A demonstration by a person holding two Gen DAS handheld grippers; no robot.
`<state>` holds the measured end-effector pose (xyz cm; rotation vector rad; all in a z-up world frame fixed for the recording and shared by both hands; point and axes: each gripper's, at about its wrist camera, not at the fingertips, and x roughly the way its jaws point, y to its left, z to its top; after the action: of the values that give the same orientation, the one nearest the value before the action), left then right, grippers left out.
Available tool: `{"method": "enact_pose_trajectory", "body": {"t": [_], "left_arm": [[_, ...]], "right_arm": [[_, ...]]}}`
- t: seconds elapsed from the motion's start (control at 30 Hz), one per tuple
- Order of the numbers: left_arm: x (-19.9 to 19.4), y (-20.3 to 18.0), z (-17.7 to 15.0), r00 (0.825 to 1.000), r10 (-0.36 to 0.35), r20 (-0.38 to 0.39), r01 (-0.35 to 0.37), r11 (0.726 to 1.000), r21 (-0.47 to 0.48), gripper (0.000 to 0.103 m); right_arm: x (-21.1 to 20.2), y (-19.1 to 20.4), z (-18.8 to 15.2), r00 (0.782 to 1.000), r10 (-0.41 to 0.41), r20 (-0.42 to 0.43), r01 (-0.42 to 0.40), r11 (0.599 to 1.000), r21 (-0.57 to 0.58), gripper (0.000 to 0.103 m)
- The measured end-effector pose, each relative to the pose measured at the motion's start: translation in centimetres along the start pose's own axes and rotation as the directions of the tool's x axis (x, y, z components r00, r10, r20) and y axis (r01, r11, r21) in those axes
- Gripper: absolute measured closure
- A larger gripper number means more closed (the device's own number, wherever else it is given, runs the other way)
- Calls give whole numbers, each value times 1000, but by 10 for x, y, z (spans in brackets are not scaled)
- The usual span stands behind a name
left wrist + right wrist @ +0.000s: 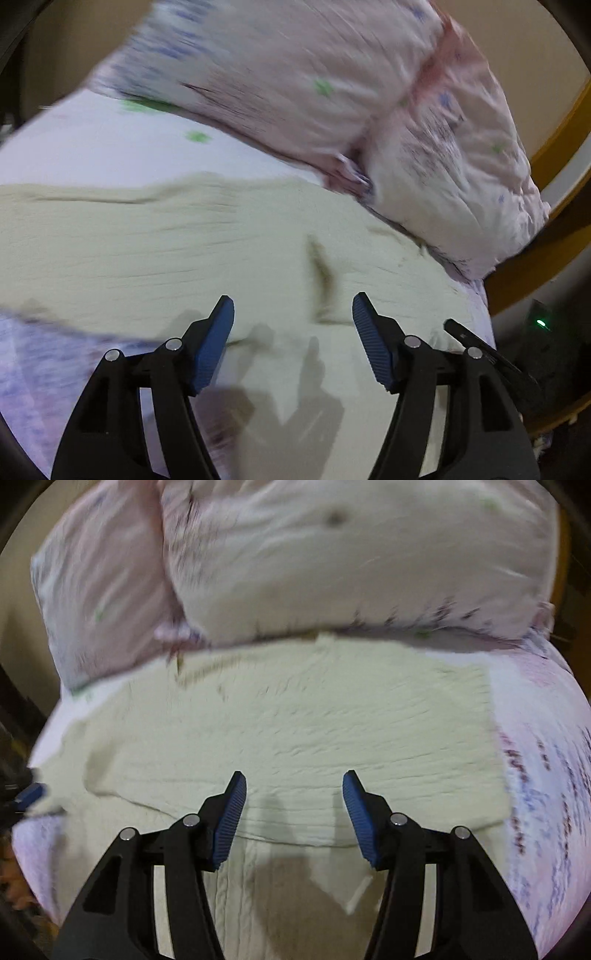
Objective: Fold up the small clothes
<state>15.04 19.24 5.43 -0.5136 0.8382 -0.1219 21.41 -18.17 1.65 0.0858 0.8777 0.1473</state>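
A pale cream garment (166,243) lies spread flat on the bed, with a crease near its right part. In the right wrist view the same garment (295,731) shows a folded layer with an edge across its near part. My left gripper (293,308) is open and empty, just above the garment's near side. My right gripper (294,786) is open and empty, above the garment's folded edge. The left gripper's blue fingertip (31,794) shows at the left edge of the right wrist view, at the garment's left corner. Both views are blurred by motion.
The bed has a white and lilac patterned sheet (546,775). Two pink-white pillows (295,74) (351,561) lie at the far side, touching the garment's far edge. A wooden bed frame (554,229) runs along the right. A dark device with a green light (541,323) sits beyond it.
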Motion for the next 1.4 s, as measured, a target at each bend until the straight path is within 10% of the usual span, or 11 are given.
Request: {"method": "enact_pose_trajectory", "body": {"t": [0.13,0.27,0.73,0.87,1.03,1.23,1.4], "left_arm": [[-45,63,-12,994,91,63,-83,990,-114,36],[-72,130,-21,975,203,95,-162,932,-325,36],[-74,227,-18,957,136,255,102,668,-737,70],[-78,237,-20,952,144,269,120,633,-765,88],[-89,225,-8,937,164,307,121,673,-730,99],[-99,145,36,909,101,404,149,827,-543,99],[-62,36,66,922,-46,384,172,938,-300,99]], "right_arm": [[15,16,-3,994,-112,-12,110,986,-128,41],[2,0,-2,999,15,-31,-15,1000,-3,39],[-22,-1,-8,994,110,-6,-110,994,24,35],[-24,-5,-9,993,117,0,-117,993,30,35],[-31,-12,-8,992,127,22,-128,991,31,35],[-46,-26,-7,989,125,74,-128,991,46,32],[-52,-40,-9,989,112,95,-119,990,72,32]]}}
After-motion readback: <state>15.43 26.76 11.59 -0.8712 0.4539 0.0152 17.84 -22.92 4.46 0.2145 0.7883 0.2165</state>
